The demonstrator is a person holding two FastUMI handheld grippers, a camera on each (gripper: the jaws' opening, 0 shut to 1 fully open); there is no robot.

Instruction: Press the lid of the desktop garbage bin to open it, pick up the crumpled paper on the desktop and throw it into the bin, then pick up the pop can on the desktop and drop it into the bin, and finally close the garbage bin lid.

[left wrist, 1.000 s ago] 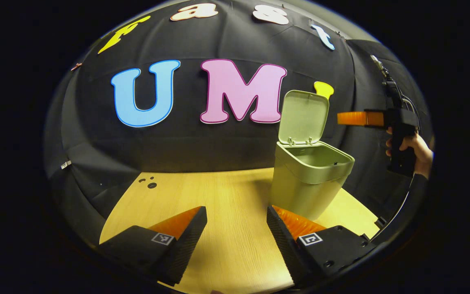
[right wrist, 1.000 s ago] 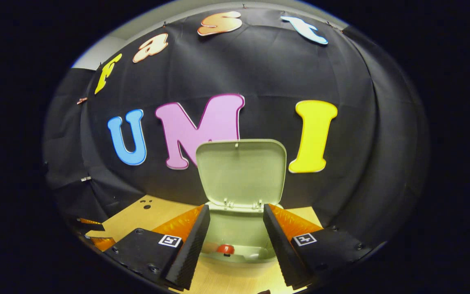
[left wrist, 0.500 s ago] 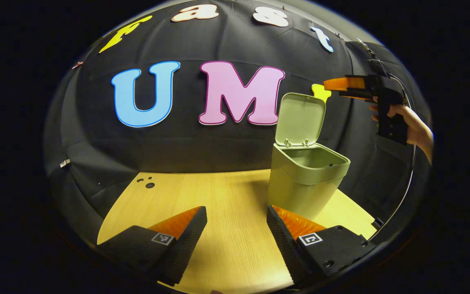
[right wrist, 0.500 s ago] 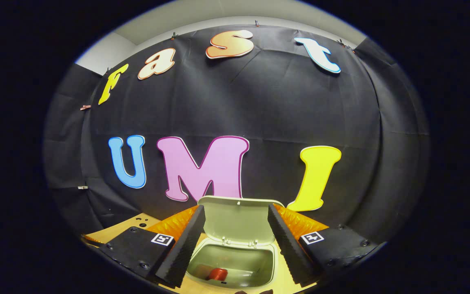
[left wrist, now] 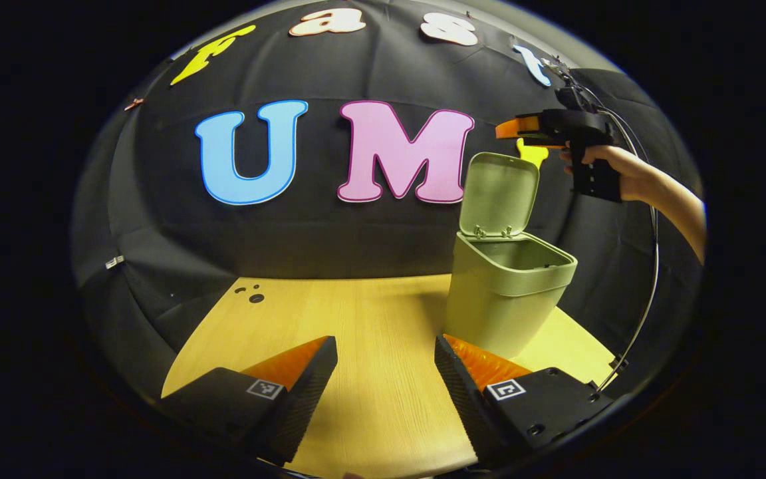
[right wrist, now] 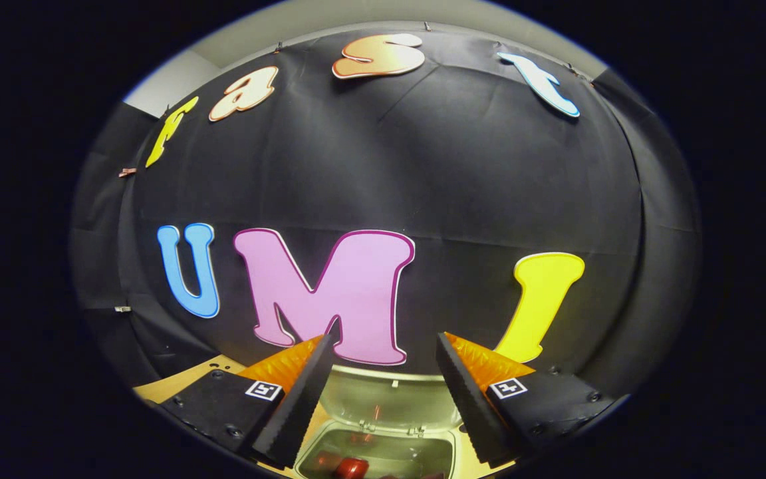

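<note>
A pale green garbage bin (left wrist: 499, 299) stands on the wooden desk (left wrist: 370, 372) with its lid (left wrist: 497, 193) swung up and open. In the left gripper view my left gripper (left wrist: 386, 372) is open low over the desk, just left of the bin. A hand holds my right gripper (left wrist: 512, 128) high above the top edge of the lid. In the right gripper view my right gripper (right wrist: 386, 372) is open, looking down over the lid (right wrist: 389, 399). The red pop can (right wrist: 351, 468) lies inside the bin (right wrist: 383, 452).
The black cloth wall rises close behind the bin. A few small dark holes (left wrist: 250, 294) mark the far left of the desk. A cable (left wrist: 649, 279) hangs from the right gripper down to the desk's right edge.
My right gripper has risen and moved forward from beside the open bin to above the lid's top edge. The left gripper has barely shifted.
</note>
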